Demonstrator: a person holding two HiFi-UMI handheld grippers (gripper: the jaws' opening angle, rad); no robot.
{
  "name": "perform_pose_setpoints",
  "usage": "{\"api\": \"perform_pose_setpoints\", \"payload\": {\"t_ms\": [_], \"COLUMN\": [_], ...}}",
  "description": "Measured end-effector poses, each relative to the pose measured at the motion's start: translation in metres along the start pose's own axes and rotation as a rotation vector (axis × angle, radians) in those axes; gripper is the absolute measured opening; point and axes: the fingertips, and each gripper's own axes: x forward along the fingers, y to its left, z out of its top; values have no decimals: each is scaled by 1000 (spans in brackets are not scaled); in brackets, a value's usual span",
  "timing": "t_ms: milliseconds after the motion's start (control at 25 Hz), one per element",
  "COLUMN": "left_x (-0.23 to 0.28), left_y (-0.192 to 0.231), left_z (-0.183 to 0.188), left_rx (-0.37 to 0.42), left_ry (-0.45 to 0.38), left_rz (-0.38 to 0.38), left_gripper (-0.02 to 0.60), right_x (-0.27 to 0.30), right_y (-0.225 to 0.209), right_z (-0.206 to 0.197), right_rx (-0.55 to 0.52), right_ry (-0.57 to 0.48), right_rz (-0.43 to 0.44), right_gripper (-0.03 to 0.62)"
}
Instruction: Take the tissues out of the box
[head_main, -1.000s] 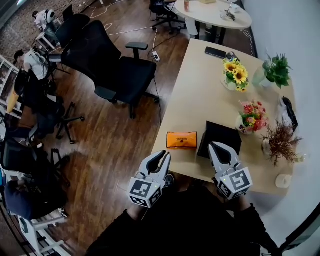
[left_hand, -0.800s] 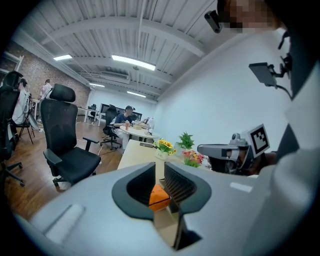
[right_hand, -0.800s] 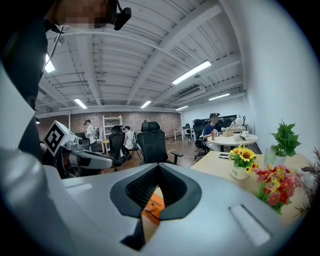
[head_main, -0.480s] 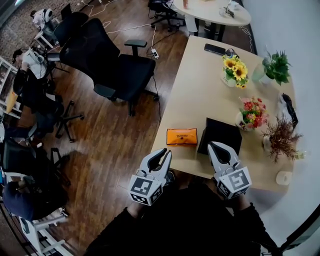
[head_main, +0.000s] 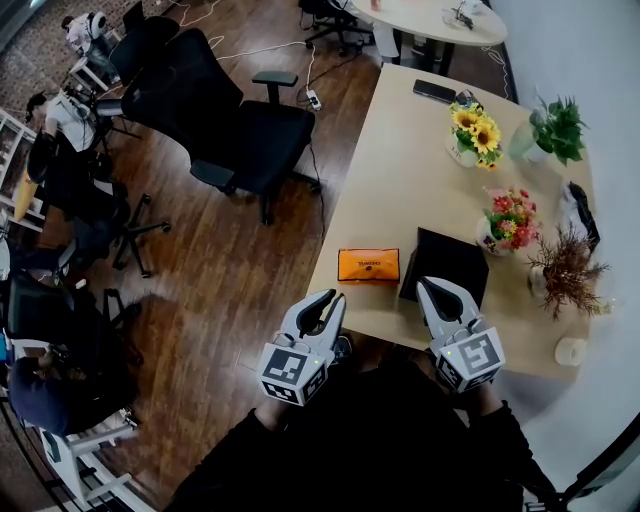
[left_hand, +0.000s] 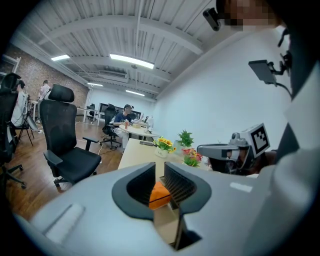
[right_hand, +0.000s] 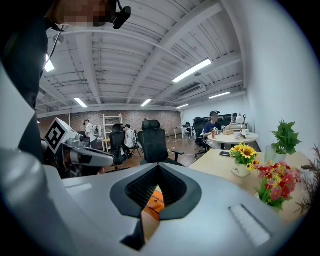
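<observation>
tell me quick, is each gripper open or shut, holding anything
left gripper: shut, holding nothing
right gripper: shut, holding nothing

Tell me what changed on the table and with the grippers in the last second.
Nothing was moved, grasped or released. Only the head view shifted slightly. The left gripper and the right gripper stay shut and empty at the table, and the orange tissue box lies untouched.
</observation>
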Motion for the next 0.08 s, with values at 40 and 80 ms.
{"api": "perform_pose_setpoints", "payload": {"t_ms": [40,80], "left_x": [-1,-1], "left_y": [0,0], "left_z": [0,1], "left_rx": [0,-1], "left_ry": [-1,-1], "left_rz": [0,-1], "left_gripper": [37,37], "right_x": [0,1], "right_y": [1,2], "right_z": [0,0], "right_rx": [0,0], "right_ry": [1,3], "right_rz": [1,1], "right_gripper": [0,1]}}
